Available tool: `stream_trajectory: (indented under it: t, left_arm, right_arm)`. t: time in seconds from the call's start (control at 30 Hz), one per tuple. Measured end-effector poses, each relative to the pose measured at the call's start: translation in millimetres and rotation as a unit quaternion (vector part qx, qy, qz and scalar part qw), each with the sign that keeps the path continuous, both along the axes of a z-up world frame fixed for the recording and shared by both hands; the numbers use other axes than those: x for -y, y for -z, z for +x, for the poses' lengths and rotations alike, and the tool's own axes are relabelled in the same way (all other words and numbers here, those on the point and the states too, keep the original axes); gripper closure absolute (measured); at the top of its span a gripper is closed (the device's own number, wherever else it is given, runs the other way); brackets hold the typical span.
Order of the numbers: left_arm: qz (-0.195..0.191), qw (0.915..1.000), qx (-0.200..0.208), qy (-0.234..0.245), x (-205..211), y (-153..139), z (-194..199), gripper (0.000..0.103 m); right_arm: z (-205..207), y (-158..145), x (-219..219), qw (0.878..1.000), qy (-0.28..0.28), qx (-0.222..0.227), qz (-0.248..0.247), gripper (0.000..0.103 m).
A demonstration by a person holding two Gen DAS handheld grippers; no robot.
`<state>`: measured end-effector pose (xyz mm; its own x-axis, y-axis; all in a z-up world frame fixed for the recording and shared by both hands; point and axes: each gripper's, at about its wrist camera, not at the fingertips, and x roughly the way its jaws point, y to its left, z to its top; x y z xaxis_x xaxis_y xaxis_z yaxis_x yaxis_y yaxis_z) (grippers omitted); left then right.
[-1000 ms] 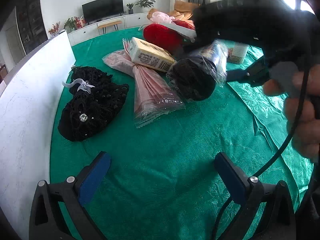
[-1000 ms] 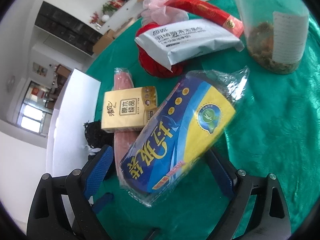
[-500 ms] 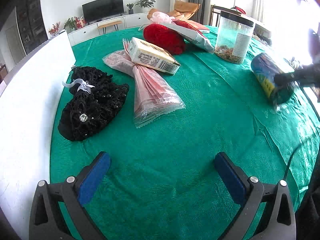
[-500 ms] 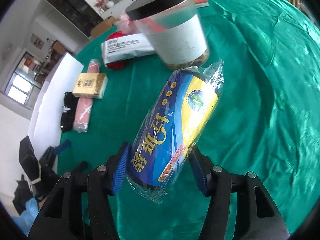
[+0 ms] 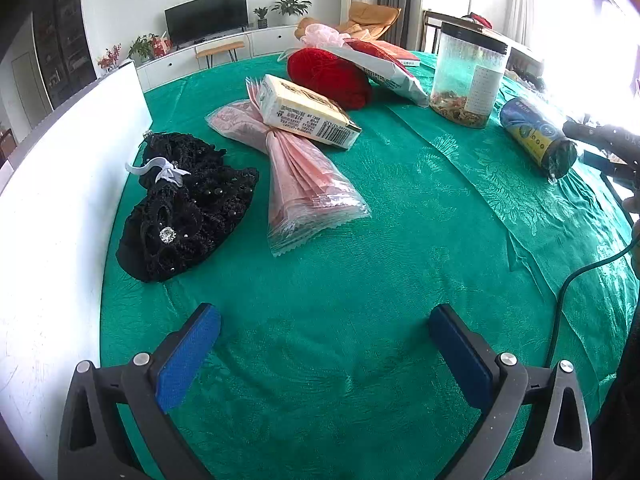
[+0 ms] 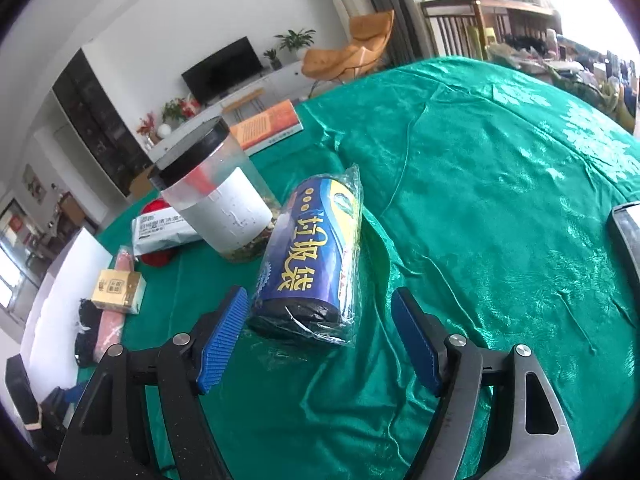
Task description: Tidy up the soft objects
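Your right gripper: jaws have just been opening and stand wide, pads clear of the blue roll of bags on both sides. The roll sits between them on the green tablecloth, lying on its side, black end toward you, just beside the clear jar. Looks released, not held.

Your left gripper: fingers wide, nothing between them, hovering over bare cloth near the table edge.

Progress, as judged: one item placed by the jar. Still loose w/ no clear grouping: black lace piece, pink packet w/ the tissue box lying across it, red yarn, and the white pouch resting on the yarn. Most of the sorting is left.

Pose: both grippers pitched down toward the table; right one low behind the roll, left one well apart from the items.
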<state>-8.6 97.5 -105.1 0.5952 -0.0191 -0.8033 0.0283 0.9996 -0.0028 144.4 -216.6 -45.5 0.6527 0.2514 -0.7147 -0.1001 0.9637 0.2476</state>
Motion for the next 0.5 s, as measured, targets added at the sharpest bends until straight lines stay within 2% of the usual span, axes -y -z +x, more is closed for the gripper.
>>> stream_trajectory:
  t: [0.03,0.13,0.33,0.37,0.5]
  left_arm:
    - [0.000,1.0000,0.000,0.000,0.1,0.0,0.1,0.000]
    - [0.001,1.0000,0.000,0.000,1.5,-0.8,-1.4,0.000]
    - [0.006,1.0000,-0.006,-0.003,2.7,-2.1,0.7,0.000]
    - [0.014,0.9999,-0.007,-0.004,5.0,-6.1,2.7,0.000]
    - [0.052,0.9977,0.037,0.020,22.6,-44.0,21.0,0.000]
  right_arm:
    - [-0.4,-2.0,-4.2,1.000,-0.005,0.007,-0.013,0.022]
    - [-3.0,2.0,-11.9,0.998,-0.020,0.004,-0.056,0.021]
    - [-9.1,5.8,-21.1,0.996,-0.044,0.005,-0.076,0.021]
    - [-9.9,6.4,-20.7,0.996,-0.043,0.005,-0.076,0.021]
    - [-11.5,7.1,-17.9,0.997,-0.039,0.004,-0.073,0.021]
